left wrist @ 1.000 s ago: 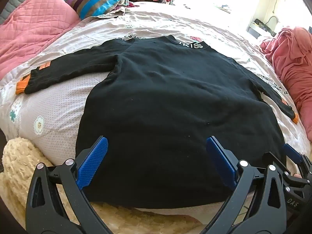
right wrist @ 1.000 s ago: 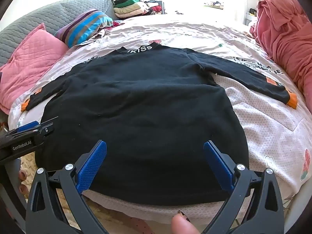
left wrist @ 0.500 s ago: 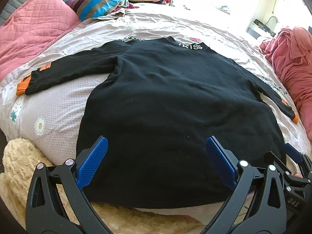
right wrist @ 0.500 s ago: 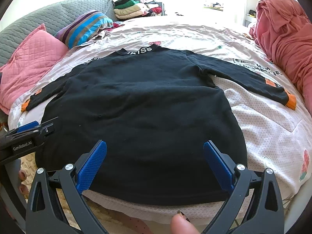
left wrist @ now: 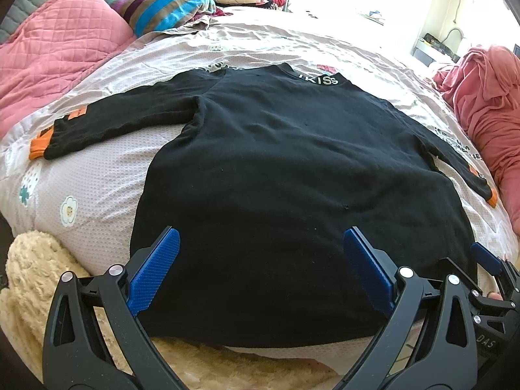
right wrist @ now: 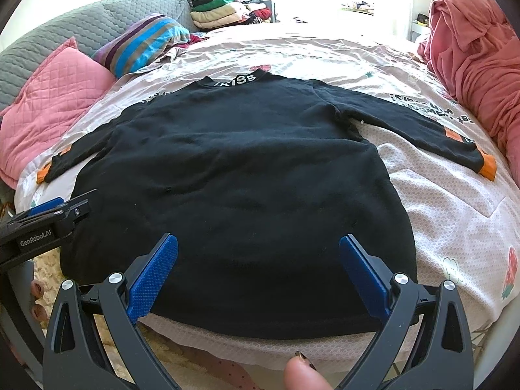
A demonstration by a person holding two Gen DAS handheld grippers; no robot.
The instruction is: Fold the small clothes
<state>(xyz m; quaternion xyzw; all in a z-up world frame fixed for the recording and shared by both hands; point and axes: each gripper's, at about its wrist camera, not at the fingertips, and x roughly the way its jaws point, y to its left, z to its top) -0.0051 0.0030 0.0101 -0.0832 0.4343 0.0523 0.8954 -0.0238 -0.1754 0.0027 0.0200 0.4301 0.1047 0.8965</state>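
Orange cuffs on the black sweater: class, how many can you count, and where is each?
2. One cuff ends the sleeve stretched toward the red blanket; the other ends the sleeve near the pink pillow. None seems hidden.

black frame | blue textured fingers point(left wrist: 152, 273) | silver screws | "GenRobot.AI" marking | possibly painted nails

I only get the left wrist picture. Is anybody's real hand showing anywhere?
Observer: Yes, in the right wrist view a fingertip with a dark nail pokes up at the bottom edge.
Operator: What does the other tool look like from over there?
Observer: The left gripper shows at the left edge, labelled GenRobot.AI.
Operator: Is the far sleeve's cuff plain to see?
Observer: Yes, the black sweater lies flat, and its right sleeve ends in a clear orange cuff.
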